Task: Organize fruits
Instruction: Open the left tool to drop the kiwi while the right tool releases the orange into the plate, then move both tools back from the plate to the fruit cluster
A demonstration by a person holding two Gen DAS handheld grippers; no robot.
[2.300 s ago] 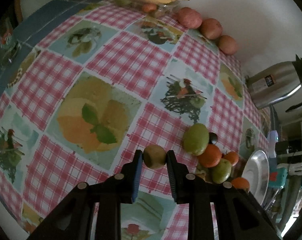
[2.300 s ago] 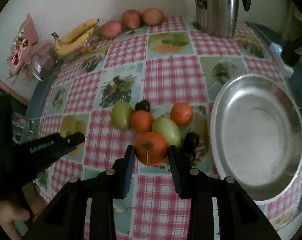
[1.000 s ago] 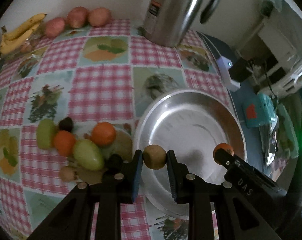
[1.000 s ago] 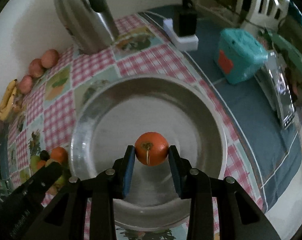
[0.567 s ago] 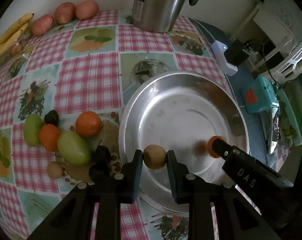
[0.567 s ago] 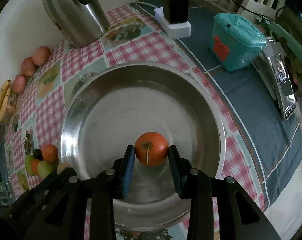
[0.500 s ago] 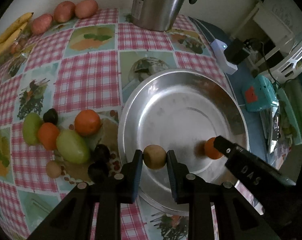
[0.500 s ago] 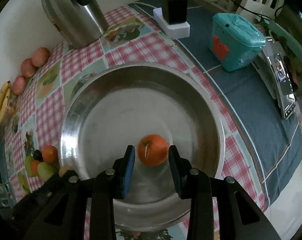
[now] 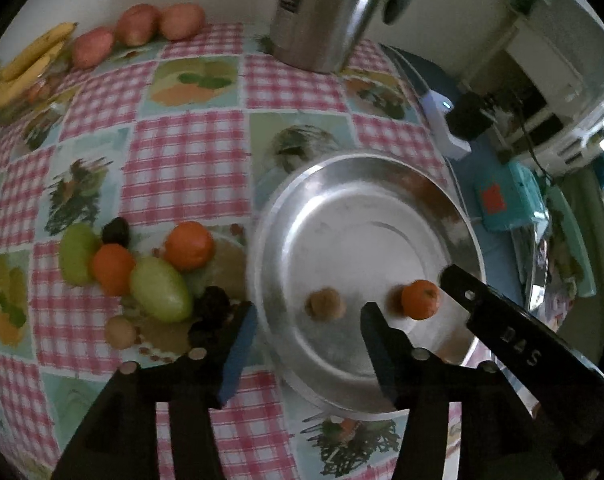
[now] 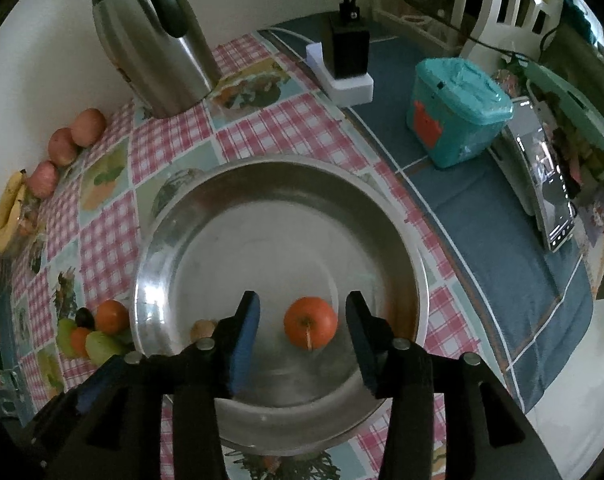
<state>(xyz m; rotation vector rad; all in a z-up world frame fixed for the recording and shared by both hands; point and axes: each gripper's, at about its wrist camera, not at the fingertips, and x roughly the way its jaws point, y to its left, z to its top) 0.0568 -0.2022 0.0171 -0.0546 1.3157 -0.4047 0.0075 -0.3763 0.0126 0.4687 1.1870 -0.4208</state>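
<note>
Now both grippers hang over the metal plate (image 9: 454,216) with fingers spread and nothing between them. The left gripper (image 9: 308,318) sits at the bottom centre of its view; just beyond its tips, a small brown fruit (image 9: 325,304) lies loose on the plate's floor. The right gripper (image 10: 299,318) frames an orange fruit (image 10: 310,322) that rests on the plate without touching either finger. Those 2 fruits lie near each other on the plate's near side.

Left of the plate, on the checked tablecloth (image 9: 185,160), 2 green fruits, 2 orange ones, some dark ones and 1 small brown one cluster together. Farther off, toward the upper left of the left view, are 3 reddish fruits (image 9: 135,30) and bananas (image 9: 25,64); a steel kettle (image 9: 326,12) stands at top centre.
</note>
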